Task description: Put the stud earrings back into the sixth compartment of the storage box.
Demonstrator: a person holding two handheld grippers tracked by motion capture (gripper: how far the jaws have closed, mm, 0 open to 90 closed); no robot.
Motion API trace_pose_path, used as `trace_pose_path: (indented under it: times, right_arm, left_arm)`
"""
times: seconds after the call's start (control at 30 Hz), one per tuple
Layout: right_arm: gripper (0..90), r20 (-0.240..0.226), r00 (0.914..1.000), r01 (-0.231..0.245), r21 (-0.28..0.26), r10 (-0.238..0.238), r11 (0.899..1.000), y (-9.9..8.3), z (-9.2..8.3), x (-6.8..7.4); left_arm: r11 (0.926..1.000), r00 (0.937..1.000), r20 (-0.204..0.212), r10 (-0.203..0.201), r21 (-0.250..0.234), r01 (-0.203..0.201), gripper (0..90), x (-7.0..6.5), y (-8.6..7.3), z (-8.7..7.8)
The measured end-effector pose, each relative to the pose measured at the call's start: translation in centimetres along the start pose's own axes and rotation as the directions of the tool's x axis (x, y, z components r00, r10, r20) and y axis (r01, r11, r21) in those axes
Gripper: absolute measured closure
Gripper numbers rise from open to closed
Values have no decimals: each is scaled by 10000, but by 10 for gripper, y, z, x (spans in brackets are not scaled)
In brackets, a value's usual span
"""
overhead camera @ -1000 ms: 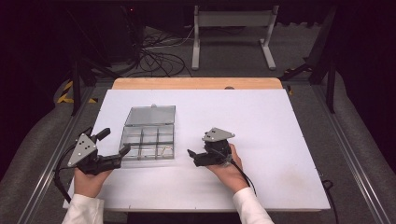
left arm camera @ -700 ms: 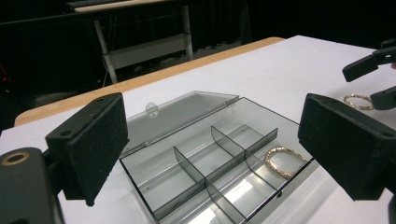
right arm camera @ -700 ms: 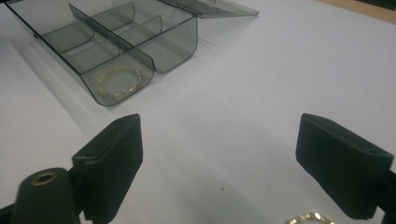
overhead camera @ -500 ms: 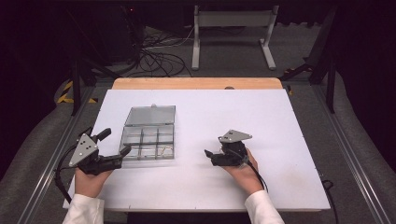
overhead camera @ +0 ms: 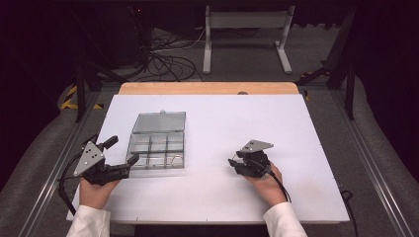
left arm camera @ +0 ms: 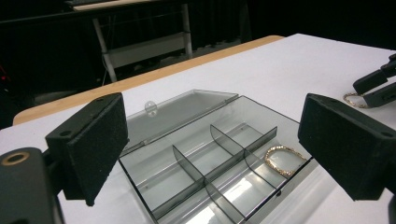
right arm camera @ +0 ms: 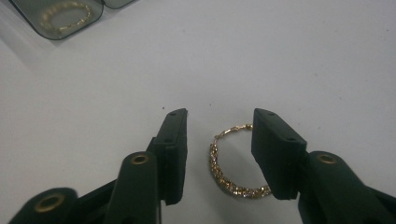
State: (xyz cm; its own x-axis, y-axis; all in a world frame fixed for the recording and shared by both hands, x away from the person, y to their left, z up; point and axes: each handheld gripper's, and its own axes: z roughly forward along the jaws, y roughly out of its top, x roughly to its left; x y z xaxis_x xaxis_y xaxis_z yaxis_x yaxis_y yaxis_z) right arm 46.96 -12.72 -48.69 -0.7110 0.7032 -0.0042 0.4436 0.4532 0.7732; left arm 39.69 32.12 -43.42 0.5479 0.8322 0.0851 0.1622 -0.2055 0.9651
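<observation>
A clear grey compartment box point(overhead camera: 158, 148) lies on the white table with its lid point(overhead camera: 160, 121) folded flat behind it. One gold hoop earring point(left arm camera: 281, 160) rests in a corner compartment of the box point(left arm camera: 205, 163). A second gold hoop earring point(right arm camera: 215, 161) lies on the table right of the box, between the jaws of my right gripper point(right arm camera: 219, 123), which is open and not touching it. My right gripper point(overhead camera: 236, 163) sits low on the table. My left gripper point(overhead camera: 122, 150) hovers at the box's left side, open wide point(left arm camera: 219, 144) and holding nothing.
The table is a white board point(overhead camera: 296, 128) with a wooden strip point(overhead camera: 207, 88) along its far edge. Cables and a metal stand point(overhead camera: 247, 19) are on the floor beyond. In the left gripper view the right gripper point(left arm camera: 373, 86) is seen at the far right.
My right gripper has moved right and slightly nearer the person, away from the box. The left gripper and the box have stayed put.
</observation>
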Motion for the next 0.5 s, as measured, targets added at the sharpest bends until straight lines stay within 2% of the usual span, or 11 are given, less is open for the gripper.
trace_pose_path:
  times: [0.2,0.5]
  right_arm:
    - [668,15,10000,92,464,-93,9989,-3,3,1]
    - [762,111,9999,8,475,-13,9989,-5,3,2]
  left_arm:
    - [10000,10000,2,-60,-16,60,91,0,0,0]
    - [10000,10000,-10,-1,-5,1,91,0,0,0]
